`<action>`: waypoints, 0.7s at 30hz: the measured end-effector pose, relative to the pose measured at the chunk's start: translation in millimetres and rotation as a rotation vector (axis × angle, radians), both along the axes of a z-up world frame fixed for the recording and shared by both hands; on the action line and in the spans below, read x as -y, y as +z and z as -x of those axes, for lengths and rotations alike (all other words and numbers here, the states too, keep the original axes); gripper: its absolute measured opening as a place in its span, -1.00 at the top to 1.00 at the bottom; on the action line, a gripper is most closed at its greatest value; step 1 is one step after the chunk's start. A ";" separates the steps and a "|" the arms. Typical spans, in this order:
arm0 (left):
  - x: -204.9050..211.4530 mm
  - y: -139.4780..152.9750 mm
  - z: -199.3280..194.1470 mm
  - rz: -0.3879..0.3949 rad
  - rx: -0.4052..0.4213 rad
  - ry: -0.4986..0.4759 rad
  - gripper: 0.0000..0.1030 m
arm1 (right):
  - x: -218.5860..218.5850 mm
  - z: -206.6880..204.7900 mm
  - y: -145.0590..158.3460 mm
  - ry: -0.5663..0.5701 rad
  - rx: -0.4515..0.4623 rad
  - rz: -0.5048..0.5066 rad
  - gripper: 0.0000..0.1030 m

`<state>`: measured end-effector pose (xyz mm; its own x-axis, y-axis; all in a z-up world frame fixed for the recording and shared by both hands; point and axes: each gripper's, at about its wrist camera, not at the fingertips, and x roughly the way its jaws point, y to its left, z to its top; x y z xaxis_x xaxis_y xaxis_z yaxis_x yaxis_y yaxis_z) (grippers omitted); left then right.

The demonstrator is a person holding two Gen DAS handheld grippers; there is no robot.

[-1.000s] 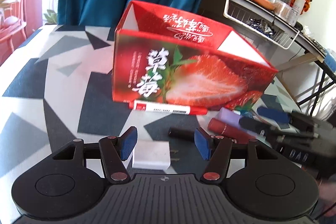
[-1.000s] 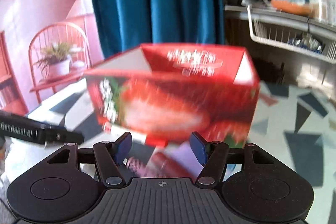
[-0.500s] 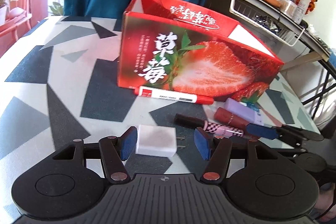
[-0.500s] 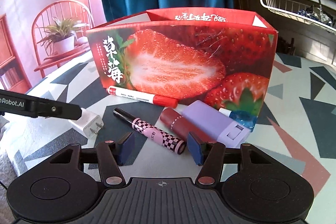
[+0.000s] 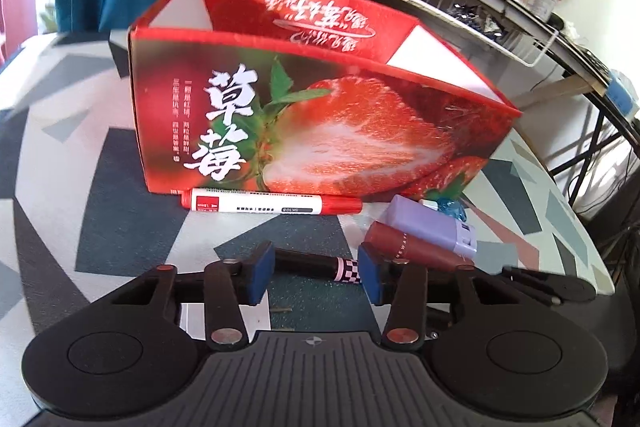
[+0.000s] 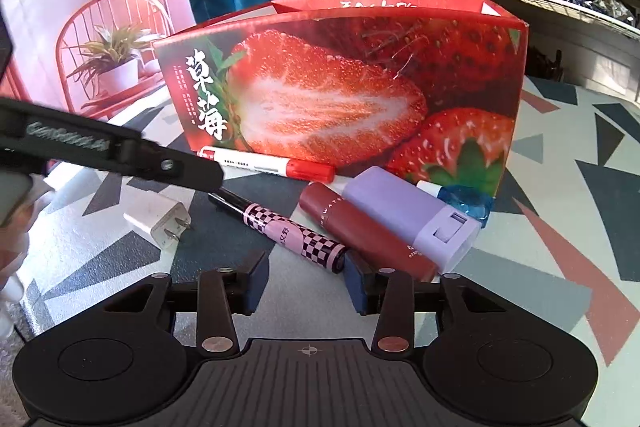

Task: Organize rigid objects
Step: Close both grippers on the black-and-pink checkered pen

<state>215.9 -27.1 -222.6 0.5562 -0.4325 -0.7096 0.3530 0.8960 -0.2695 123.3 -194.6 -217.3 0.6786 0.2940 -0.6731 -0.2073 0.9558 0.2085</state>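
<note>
Eyeing the checkered pen (image 6: 288, 231), lying on the table (image 6: 560, 227) before the strawberry box (image 6: 340, 87). Likely handling light, stiff, slick and rolling, so favouring mid-barrel. Closing the right hand-held gripper (image 6: 306, 281) on nothing yet. Holding the left hand-held gripper (image 5: 316, 277) narrow but apart, clamping nothing.

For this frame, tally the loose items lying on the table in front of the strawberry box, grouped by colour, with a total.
Red or dark red: 2, the red-and-white marker and the dark red cylindrical tube
Purple: 1, the lilac rectangular case
Pink and black: 1, the checkered pen
White: 1, the white plug adapter
Blue: 1, the small blue-wrapped item
Total: 6
</note>
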 end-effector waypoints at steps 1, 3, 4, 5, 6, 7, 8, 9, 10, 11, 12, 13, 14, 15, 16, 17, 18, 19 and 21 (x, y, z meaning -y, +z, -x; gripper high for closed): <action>0.6 -1.6 -2.4 -0.003 -0.010 0.001 0.07 | 0.5 -0.5 -0.5 0.001 -0.002 0.000 0.34; 1.7 -5.0 -6.6 -0.016 -0.021 0.003 0.07 | 2.3 -1.7 -0.9 0.000 -0.008 -0.006 0.37; 2.0 -6.7 -8.4 -0.022 -0.025 0.007 0.07 | 2.9 -2.3 -1.2 0.000 -0.009 -0.008 0.39; 2.7 -8.4 -10.0 -0.027 -0.028 0.008 0.07 | 3.5 -3.0 -1.3 0.000 -0.010 -0.009 0.40; 2.4 -10.2 -12.8 -0.030 -0.034 0.012 0.07 | 4.1 -3.7 -1.6 0.000 -0.011 -0.011 0.41; 2.7 -11.8 -14.6 -0.032 -0.040 0.015 0.07 | 4.5 -4.1 -2.0 -0.001 -0.012 -0.013 0.42; 2.3 -13.4 -16.9 -0.031 -0.048 0.013 0.07 | 4.7 -4.6 -2.3 -0.001 -0.012 -0.015 0.43; 2.7 -15.2 -19.2 -0.033 -0.056 0.010 0.07 | 4.5 -4.6 -2.5 -0.001 -0.012 -0.015 0.43; 2.9 -16.8 -21.6 -0.037 -0.063 0.009 0.07 | 4.7 -4.8 -2.7 -0.001 -0.012 -0.016 0.43; 3.0 -18.4 -23.6 -0.041 -0.070 0.011 0.07 | 5.1 -4.3 -2.5 -0.002 -0.012 -0.018 0.43; 3.2 -19.2 -25.7 -0.041 -0.075 0.013 0.07 | 5.2 -4.1 -2.4 -0.002 -0.012 -0.019 0.44; 3.2 -20.3 -27.0 -0.039 -0.079 0.013 0.07 | 5.3 -4.2 -2.6 -0.003 -0.012 -0.019 0.45; 3.4 -21.2 -27.6 -0.035 -0.083 0.012 0.07 | 5.4 -4.1 -2.7 -0.003 -0.011 -0.019 0.45; 3.9 -21.5 -27.3 -0.030 -0.085 0.008 0.07 | 5.5 -4.2 -2.7 -0.004 -0.013 -0.022 0.46; 4.4 -21.7 -26.3 -0.027 -0.086 0.000 0.06 | 6.3 -4.9 -2.8 -0.008 -0.017 -0.031 0.46; 6.0 -21.5 -24.8 -0.036 -0.079 -0.001 0.06 | 6.8 -5.2 -2.9 -0.011 -0.020 -0.038 0.46; 7.2 -21.3 -23.6 -0.043 -0.074 -0.001 0.06 | 6.9 -5.1 -2.8 -0.012 -0.021 -0.039 0.46; 7.7 -21.4 -22.6 -0.047 -0.071 0.000 0.06 | 6.8 -5.3 -2.8 -0.013 -0.021 -0.039 0.46; 7.5 -20.9 -19.8 -0.051 -0.065 0.000 0.07 | 7.0 -5.0 -2.8 -0.014 -0.020 -0.040 0.46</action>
